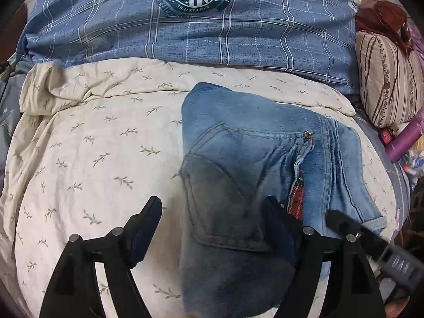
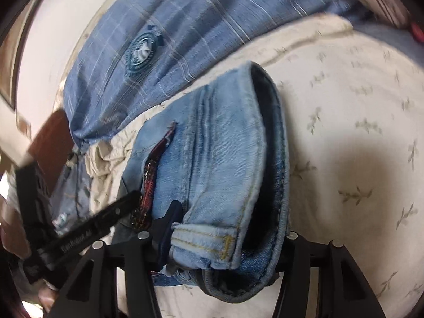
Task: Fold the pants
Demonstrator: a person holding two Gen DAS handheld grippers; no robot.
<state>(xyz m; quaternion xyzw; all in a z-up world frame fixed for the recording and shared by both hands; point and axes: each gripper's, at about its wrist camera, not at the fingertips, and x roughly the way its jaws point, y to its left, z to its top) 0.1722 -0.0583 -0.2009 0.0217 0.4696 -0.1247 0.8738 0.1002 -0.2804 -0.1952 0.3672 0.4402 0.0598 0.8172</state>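
Note:
Light blue denim pants (image 1: 254, 164) lie folded in a bundle on a cream leaf-print sheet (image 1: 92, 159), back pocket and open zipper up. My left gripper (image 1: 212, 212) is open, its fingers wide apart over the bundle's near left edge. In the right wrist view the pants (image 2: 220, 153) fill the centre, waistband end toward the camera. My right gripper (image 2: 230, 228) has its fingers on either side of the waistband fold; the right finger is hidden behind the denim. The right gripper's body (image 1: 371, 246) shows at the left view's lower right.
A blue plaid duvet (image 1: 198, 26) with a round badge lies across the back. A striped pillow (image 1: 387, 79), a purple bottle (image 1: 405, 137) and small clutter sit at the right. A wall and a wooden frame (image 2: 53, 143) are at the left of the right view.

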